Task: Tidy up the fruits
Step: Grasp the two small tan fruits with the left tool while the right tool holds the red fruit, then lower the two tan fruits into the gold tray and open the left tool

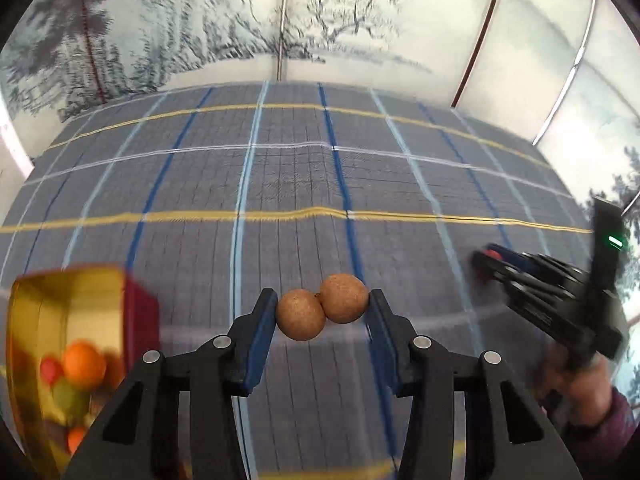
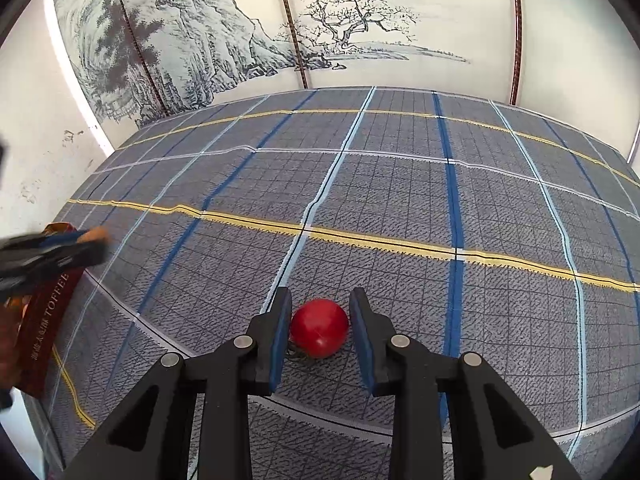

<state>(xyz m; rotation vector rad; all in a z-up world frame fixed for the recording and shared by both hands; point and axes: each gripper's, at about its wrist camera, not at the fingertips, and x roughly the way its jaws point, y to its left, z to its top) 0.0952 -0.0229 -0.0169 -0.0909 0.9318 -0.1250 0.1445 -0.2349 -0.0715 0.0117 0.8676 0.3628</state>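
Left hand-held gripper [image 1: 322,310] clamps two brown fruits [image 1: 322,306]; right hand-held gripper [image 2: 320,322] grips red fruit [image 2: 319,328], tin [image 1: 60,360] blurred.

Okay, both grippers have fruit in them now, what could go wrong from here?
1. The left gripper pinches two joined brown fruits only by their outer sides; they could split at the joint, or one could drop before reaching the gold box.
2. The right gripper holds the red fruit near its fingers' tips, so it may roll free when lifted.
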